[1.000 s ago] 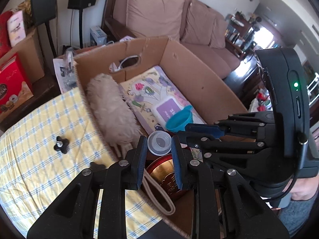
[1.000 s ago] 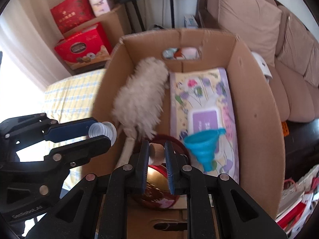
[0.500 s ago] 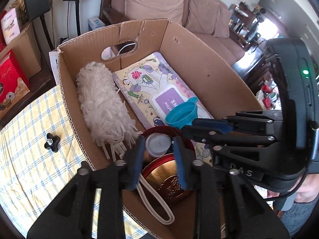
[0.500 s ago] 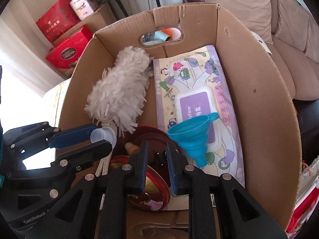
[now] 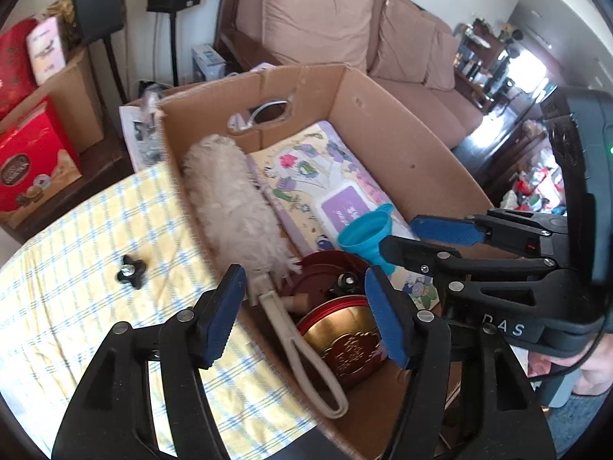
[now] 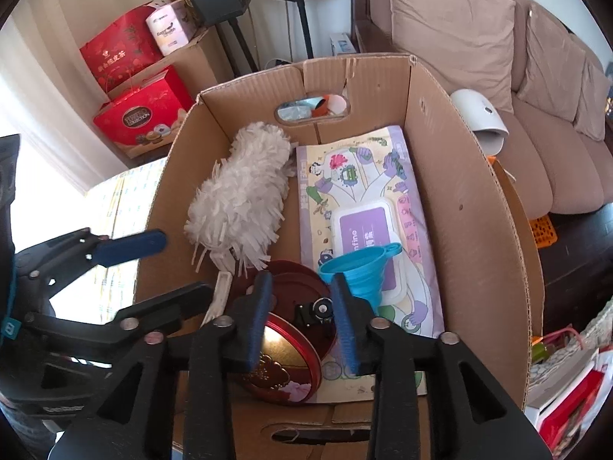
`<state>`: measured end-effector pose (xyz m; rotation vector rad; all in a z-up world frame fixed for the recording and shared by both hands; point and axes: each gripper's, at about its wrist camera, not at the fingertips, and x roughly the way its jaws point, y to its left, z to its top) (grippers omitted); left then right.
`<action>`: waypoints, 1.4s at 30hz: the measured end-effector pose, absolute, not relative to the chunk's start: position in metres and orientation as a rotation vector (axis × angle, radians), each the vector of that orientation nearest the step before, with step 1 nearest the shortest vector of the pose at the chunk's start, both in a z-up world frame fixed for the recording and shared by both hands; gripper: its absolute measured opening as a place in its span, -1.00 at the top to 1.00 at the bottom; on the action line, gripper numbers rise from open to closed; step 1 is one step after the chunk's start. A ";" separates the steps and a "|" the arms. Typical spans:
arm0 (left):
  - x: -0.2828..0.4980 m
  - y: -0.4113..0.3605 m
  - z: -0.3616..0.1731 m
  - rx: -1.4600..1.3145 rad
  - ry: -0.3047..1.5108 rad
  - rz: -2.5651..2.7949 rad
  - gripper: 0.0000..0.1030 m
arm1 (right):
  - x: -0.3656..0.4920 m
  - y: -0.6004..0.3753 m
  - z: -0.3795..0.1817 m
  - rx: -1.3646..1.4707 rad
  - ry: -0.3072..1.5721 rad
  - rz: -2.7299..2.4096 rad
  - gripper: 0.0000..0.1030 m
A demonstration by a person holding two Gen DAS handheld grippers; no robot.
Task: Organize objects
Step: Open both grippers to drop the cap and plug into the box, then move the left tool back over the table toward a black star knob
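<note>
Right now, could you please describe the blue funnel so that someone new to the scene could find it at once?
Look into the open cardboard box on the checked tablecloth. Along its right side lies a flowery wet-wipes pack with a purple lid, and the blue funnel rests on that pack's near end, beside the red tin. It is the only bright blue, cone-shaped thing in the box.

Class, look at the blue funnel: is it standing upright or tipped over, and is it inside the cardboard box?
Tipped on its side, inside the box. The blue funnel lies on the wipes pack, within the cardboard box walls.
</note>
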<state>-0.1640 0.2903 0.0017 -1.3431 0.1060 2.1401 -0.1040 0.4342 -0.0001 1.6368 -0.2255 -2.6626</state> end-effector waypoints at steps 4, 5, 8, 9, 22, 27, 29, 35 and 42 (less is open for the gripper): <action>-0.164 0.270 0.008 -1.341 0.113 2.191 -0.38 | -0.105 0.428 0.002 1.610 -0.237 -2.672 0.00; -0.164 0.264 0.010 -1.338 0.109 2.209 -0.49 | -0.105 0.426 0.003 1.603 -0.239 -2.673 -0.03; -0.167 0.246 0.012 -1.346 0.086 2.249 -0.49 | -0.107 0.417 0.005 1.588 -0.232 -2.673 -0.15; -0.168 0.240 0.012 -1.353 0.083 2.266 -0.49 | -0.107 0.413 0.006 1.583 -0.225 -2.672 -0.20; -0.167 0.170 0.002 -1.351 0.042 2.362 -0.89 | -0.110 0.364 0.019 1.457 -0.183 -2.668 -0.49; -0.162 0.158 -0.018 -1.350 0.049 2.366 -0.89 | -0.111 0.348 0.025 1.412 -0.175 -2.652 -0.49; -0.160 0.157 -0.029 -1.345 0.066 2.364 -0.89 | -0.111 0.342 0.028 1.396 -0.171 -2.645 -0.49; -0.154 0.164 -0.065 -1.349 0.107 2.324 -0.89 | -0.118 0.325 0.032 1.366 -0.171 -2.621 -0.50; -0.156 0.175 -0.102 -1.314 0.096 2.286 -0.86 | -0.126 0.314 0.030 1.358 -0.170 -2.603 -0.53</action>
